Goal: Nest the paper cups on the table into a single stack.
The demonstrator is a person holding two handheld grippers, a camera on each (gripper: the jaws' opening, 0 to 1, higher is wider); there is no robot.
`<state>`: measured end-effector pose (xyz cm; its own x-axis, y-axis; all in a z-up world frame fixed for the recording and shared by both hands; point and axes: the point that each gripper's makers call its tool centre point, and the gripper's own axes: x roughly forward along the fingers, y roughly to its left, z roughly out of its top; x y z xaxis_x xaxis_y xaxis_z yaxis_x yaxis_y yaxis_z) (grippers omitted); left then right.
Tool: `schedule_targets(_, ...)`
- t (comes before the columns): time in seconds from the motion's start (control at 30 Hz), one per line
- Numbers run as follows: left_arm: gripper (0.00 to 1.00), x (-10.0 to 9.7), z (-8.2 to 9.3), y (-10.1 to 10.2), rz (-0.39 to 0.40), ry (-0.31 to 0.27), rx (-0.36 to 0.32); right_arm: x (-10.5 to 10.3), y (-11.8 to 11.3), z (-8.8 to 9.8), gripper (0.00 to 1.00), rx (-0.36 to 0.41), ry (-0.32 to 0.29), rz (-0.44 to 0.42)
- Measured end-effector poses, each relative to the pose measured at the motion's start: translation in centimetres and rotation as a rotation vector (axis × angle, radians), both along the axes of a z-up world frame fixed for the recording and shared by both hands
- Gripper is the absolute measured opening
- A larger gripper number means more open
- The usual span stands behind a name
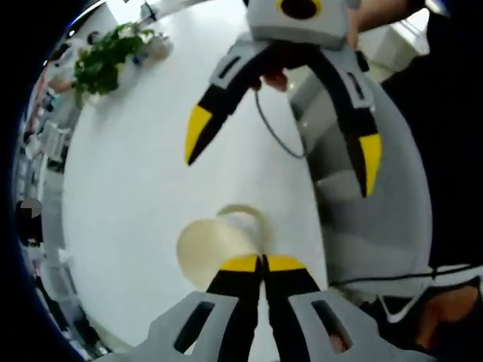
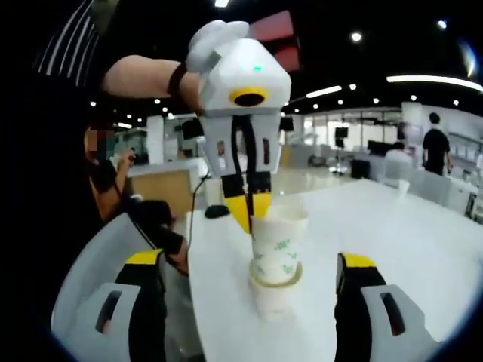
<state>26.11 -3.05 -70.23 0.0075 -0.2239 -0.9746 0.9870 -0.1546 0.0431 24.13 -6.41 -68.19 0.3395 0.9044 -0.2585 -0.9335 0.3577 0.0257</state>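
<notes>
Yellow-tipped jaws of the left gripper (image 1: 263, 263) pinched the rim of a white leaf-printed paper cup (image 2: 278, 245), nested in another on the white desk (image 2: 392, 226); right gripper (image 2: 253, 264) jaws gaped around them.

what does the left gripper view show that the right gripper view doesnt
Left gripper view alone: the plant at the table's far end, and the cup's open mouth seen from above.

Right gripper view alone: the green print on the cup's side, the lower cup it is going into, and a mouse.

Both: the white table, the cup pinched at its rim by the left gripper, and the open right gripper.
</notes>
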Motion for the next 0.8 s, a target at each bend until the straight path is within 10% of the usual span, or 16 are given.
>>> schedule_targets(0.8, 0.00, -0.4, -4.1, -0.4, 0.036, 0.058, 0.049, 0.0, -0.7, -1.1, 0.89, -0.007, 0.019, -0.006)
